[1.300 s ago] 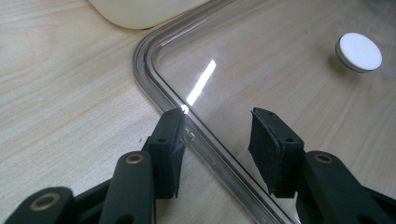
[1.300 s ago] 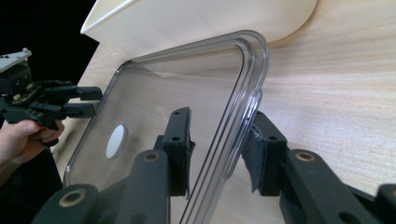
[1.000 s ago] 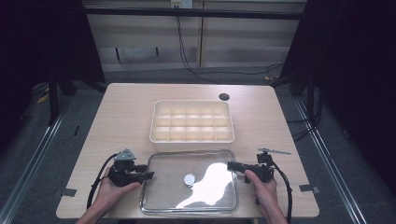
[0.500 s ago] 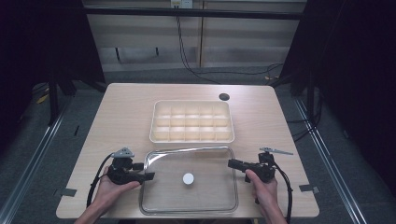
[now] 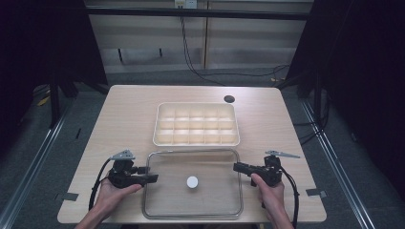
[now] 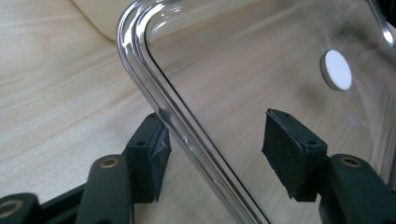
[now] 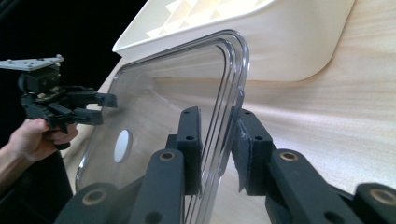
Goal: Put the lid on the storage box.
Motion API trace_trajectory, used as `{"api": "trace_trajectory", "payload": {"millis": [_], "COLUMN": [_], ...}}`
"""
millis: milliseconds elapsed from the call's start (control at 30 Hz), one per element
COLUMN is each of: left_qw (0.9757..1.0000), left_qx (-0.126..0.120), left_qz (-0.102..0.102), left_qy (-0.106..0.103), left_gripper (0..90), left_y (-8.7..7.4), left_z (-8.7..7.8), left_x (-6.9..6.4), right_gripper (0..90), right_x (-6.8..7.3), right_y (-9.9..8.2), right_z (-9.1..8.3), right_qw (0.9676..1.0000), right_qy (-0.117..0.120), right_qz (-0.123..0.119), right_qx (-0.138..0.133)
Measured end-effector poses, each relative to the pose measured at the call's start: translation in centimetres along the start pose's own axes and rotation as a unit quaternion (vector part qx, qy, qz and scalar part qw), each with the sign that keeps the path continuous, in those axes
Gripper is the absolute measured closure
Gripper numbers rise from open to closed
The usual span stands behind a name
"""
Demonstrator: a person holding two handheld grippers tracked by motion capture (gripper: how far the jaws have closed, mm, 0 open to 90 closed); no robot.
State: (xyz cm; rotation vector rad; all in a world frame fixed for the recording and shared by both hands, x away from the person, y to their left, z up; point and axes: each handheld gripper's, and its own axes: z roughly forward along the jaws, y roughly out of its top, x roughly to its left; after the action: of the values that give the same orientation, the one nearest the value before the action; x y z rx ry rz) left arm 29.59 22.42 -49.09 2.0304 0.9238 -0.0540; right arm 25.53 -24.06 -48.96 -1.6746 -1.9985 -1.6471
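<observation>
The left gripper (image 5: 152, 179) was seen in the high view at the left edge of the clear lid (image 5: 210, 200), which lay flat on the near part of the desk (image 5: 124, 119), just in front of the cream compartment tray (image 5: 196, 124). From above, the gap between its jaws could not be judged. In the left gripper view that gripper (image 6: 212, 147) was shown with its jaws standing apart: the lid's rounded rim (image 6: 159, 100) ran between them, close against the left pad (image 6: 156, 154), while the right pad (image 6: 282, 144) was clear of the plastic. Its jaws had just been closing, with the rim between them but not clamped.

A white round disc (image 5: 192, 182) was seen near the middle of the lid in the high view, and through the plastic in the left gripper view (image 6: 337, 70).

The right gripper (image 5: 237, 166) was placed at the lid's right edge. In the right gripper view it (image 7: 218, 140) was shown closed narrowly on the lid's rim (image 7: 233, 84), both pads pressed against it. In that view the tray's outer wall (image 7: 289, 42) was seen just beyond the lid, with the left gripper (image 7: 100, 108) and its hand (image 7: 37, 135) far off at the opposite edge.
</observation>
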Motion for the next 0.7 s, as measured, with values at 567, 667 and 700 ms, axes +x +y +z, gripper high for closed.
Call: {"api": "trace_trajectory", "payload": {"millis": [567, 667, 700], "left_qw": [0.9995, 0.9994, 0.9993], "left_qx": [-0.029, -0.033, -0.036], "left_qz": [0.002, 0.002, 0.001], "left_qy": [-0.008, -0.009, -0.009], "left_gripper": [54.4, 55.8, 56.4], "left_y": [0.9, 1.1, 1.1], "left_z": [-1.4, -1.6, -1.7], "left_x": [-0.2, -0.3, -0.3], "right_gripper": [71.9, 72.0, 72.0], "right_x": [0.8, 0.9, 0.9], "right_y": [0.3, 0.4, 0.4], "right_z": [-0.1, -0.2, -0.2], "right_qw": [0.9995, 0.9994, 0.9993], "right_qy": [-0.019, -0.022, -0.024], "right_qz": [-0.02, -0.022, -0.022], "right_qx": [-0.013, -0.015, -0.017]}}
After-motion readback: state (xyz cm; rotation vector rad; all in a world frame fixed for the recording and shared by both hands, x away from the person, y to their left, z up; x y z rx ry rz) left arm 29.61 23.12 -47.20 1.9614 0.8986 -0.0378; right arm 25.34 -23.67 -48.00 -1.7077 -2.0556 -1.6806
